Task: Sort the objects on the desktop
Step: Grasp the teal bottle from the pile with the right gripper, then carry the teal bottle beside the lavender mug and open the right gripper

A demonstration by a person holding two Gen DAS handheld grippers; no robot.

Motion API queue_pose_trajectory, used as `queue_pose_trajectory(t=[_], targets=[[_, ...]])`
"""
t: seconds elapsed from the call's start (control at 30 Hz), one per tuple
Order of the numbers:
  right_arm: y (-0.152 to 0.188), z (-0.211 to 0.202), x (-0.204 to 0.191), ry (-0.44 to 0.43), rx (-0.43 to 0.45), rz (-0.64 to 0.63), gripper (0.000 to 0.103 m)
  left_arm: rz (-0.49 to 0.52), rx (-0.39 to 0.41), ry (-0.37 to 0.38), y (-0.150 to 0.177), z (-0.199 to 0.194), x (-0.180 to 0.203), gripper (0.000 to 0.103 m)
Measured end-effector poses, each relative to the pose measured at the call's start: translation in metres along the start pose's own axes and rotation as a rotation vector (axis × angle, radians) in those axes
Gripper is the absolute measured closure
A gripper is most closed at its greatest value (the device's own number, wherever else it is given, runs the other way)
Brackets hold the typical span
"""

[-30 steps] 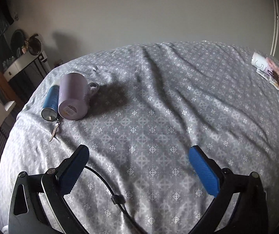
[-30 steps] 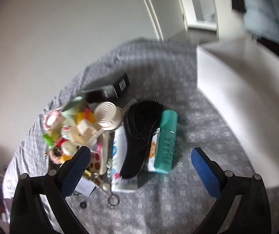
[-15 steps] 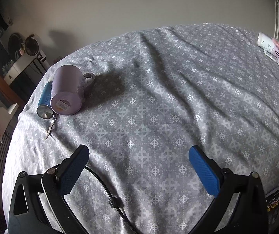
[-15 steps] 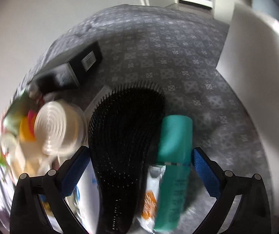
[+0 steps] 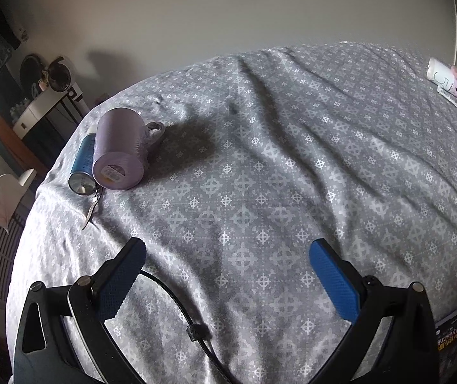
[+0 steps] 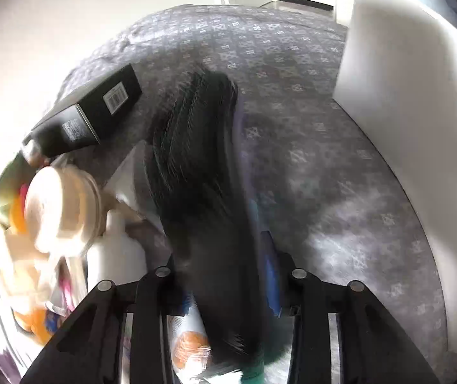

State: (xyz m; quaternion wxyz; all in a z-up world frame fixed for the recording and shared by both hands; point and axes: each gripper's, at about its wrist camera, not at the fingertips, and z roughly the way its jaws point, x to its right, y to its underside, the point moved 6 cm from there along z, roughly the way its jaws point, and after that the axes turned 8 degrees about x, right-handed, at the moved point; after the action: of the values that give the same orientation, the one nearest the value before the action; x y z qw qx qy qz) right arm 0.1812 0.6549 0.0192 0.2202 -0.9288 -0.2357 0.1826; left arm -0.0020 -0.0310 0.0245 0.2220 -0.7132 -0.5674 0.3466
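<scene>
My right gripper (image 6: pixel 225 256) is shut on the black hairbrush (image 6: pixel 196 147). A blue pad (image 6: pixel 270 275) presses on the brush's right side, and the brush stands tilted on its edge, blurred. Beside it lie a black box (image 6: pixel 94 115), a cream round-lidded jar (image 6: pixel 59 204), a white bottle (image 6: pixel 116 249) and a teal bottle (image 6: pixel 257 371). My left gripper (image 5: pixel 228 252) hangs open over bare grey patterned cloth (image 5: pixel 260 160) with nothing between its fingers. Far to its upper left lie a purple mug (image 5: pixel 121 147) and a blue can (image 5: pixel 84 163), both on their sides.
A large white box (image 6: pixel 404 96) stands along the right of the pile. A black cable (image 5: pixel 177 300) runs under the left gripper. A small key (image 5: pixel 91 208) lies by the can. A white tube (image 5: pixel 439 73) and a dark packet (image 5: pixel 449 332) sit at the cloth's right edge.
My right gripper came down onto the pile and went from wide open to shut on the hairbrush, which now stands on edge. The left gripper has hardly moved and stays open.
</scene>
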Motion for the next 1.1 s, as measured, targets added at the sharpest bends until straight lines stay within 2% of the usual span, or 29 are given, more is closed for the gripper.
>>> queue_pose_trajectory(t=[0.07, 0.23, 0.37, 0.5, 0.6, 0.7, 0.87, 1.0, 1.1], targets=[[0.006, -0.007, 0.01, -0.061, -0.026, 0.039, 0.072, -0.011, 0.003, 0.001, -0.001, -0.002, -0.002, 0.001], [0.022, -0.025, 0.029, -0.095, -0.049, 0.074, 0.072, -0.032, 0.023, -0.002, -0.003, -0.008, -0.008, 0.001], [0.034, -0.057, 0.032, -0.162, 0.005, 0.09, 0.072, -0.065, 0.031, 0.001, -0.003, -0.013, -0.015, 0.001], [0.039, -0.104, 0.017, -0.206, 0.058, 0.024, 0.072, -0.128, 0.038, 0.014, -0.006, -0.016, -0.023, 0.001], [0.041, -0.144, -0.009, -0.222, 0.121, -0.083, 0.072, -0.15, 0.04, 0.0, -0.007, -0.018, -0.029, 0.001], [0.042, -0.184, -0.053, -0.267, 0.183, -0.21, 0.072, -0.183, 0.042, -0.02, -0.008, -0.018, -0.039, 0.001], [0.063, -0.24, -0.169, -0.419, 0.207, -0.424, 0.072, -0.307, 0.013, -0.054, -0.003, -0.012, -0.066, 0.001], [0.109, -0.27, -0.281, -0.556, 0.171, -0.595, 0.072, -0.464, -0.001, -0.11, 0.006, -0.009, -0.1, 0.001], [0.156, -0.278, -0.367, -0.648, 0.128, -0.717, 0.072, -0.6, 0.012, -0.134, 0.015, -0.009, -0.127, 0.001]])
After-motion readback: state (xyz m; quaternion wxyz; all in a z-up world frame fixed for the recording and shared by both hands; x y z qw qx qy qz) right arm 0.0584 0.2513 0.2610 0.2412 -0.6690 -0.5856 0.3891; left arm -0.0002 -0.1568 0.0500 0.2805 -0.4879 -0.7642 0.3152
